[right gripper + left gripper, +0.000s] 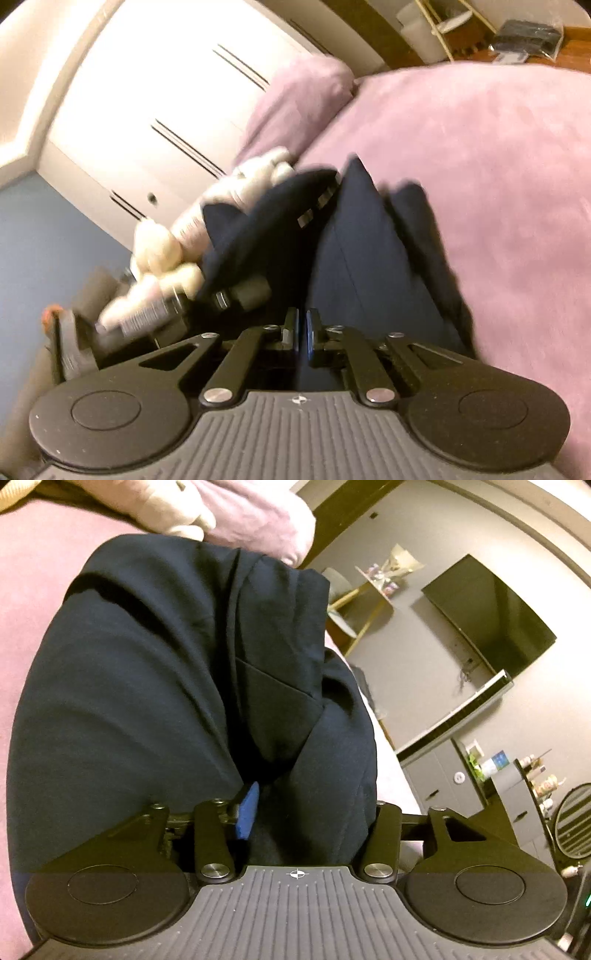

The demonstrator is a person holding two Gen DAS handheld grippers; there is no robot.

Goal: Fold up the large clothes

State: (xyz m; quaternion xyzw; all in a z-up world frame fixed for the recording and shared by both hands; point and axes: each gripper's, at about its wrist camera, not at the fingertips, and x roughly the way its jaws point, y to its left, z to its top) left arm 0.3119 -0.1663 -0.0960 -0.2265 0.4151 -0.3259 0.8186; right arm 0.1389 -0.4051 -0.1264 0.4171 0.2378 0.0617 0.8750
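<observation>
A dark navy garment [177, 686] is filling the centre of the frame, bunched in folds and draping over the pink bed [33, 602]. At the bottom centre the left gripper [310, 812] is standing wide apart, one blue-padded finger [246, 814] showing against the cloth. A pink pillow [258, 513] is lying at the top, and a dark television [487, 616] is hanging at the right.

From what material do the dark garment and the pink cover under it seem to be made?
The dark garment looks like a thin, smooth woven cloth, matte navy: it falls in soft folds and holds a sharp crease. The pink cover looks like plush fleece or velvet, with a fuzzy, mottled nap. Both are guesses from the look.
</observation>
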